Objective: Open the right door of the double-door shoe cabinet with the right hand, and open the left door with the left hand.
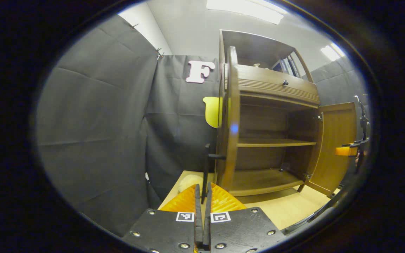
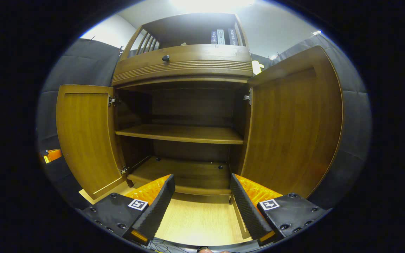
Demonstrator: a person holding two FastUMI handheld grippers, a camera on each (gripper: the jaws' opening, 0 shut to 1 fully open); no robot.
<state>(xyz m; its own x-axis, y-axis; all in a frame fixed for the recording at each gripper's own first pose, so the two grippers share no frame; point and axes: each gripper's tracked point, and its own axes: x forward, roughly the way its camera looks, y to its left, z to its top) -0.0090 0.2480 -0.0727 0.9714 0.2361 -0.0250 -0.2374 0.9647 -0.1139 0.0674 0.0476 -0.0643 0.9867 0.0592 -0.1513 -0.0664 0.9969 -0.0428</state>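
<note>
The shoe cabinet (image 2: 183, 66) stands on the pale wooden table (image 2: 199, 218) straight ahead of me, and by my reading both halves of the job are as good as done. In the right gripper view the right door (image 2: 290, 130) is swung wide, its inner face turned toward me, and the left door (image 2: 84, 137) hangs open on the far side just as wide. Between them the inside lies bare: a middle shelf (image 2: 181, 133) and the bottom board (image 2: 185, 174), both without shoes.

My right tongs (image 2: 200, 200) are spread well apart, clamped on nothing, in front of the open cabinet and clear of the right door. So that hand has let go.

My left tongs (image 1: 202, 196) are another matter. In the left gripper view they are drawn together around the dark bar handle (image 1: 206, 165) on the outer face of the left door, which I see edge-on beside it. The bar runs down between the fingers (image 1: 185, 200), so I judge I have it pinched, though the actual contact is hard to make out.

What is left, as I see it, is small: release the handle and draw the left hand back. Up top, the drawer with its round knob (image 2: 166, 58) is closed, and some books (image 2: 220, 36) stand on the upper shelf.
</note>
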